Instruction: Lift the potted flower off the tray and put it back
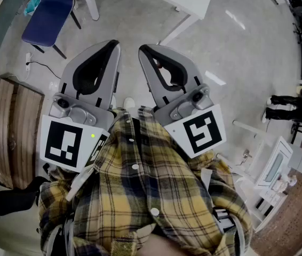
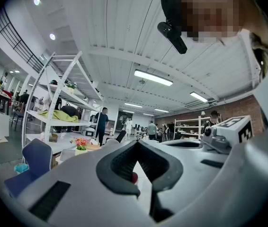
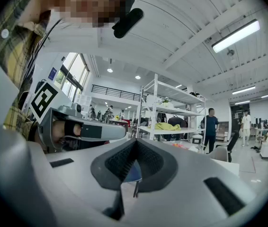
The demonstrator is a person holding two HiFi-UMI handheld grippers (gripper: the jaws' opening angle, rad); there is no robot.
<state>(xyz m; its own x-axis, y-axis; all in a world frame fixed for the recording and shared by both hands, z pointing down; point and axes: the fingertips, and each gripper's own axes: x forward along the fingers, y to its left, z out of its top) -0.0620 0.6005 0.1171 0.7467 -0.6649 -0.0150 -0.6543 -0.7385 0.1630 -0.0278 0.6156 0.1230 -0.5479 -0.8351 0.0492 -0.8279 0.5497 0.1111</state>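
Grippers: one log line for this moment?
left gripper: shut, empty | right gripper: shut, empty | potted flower: far ahead, untouched

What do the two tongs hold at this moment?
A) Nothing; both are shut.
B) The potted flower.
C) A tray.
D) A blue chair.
A: the left tongs and the right tongs are both closed with nothing between them, and the potted flower stands far off in the background.
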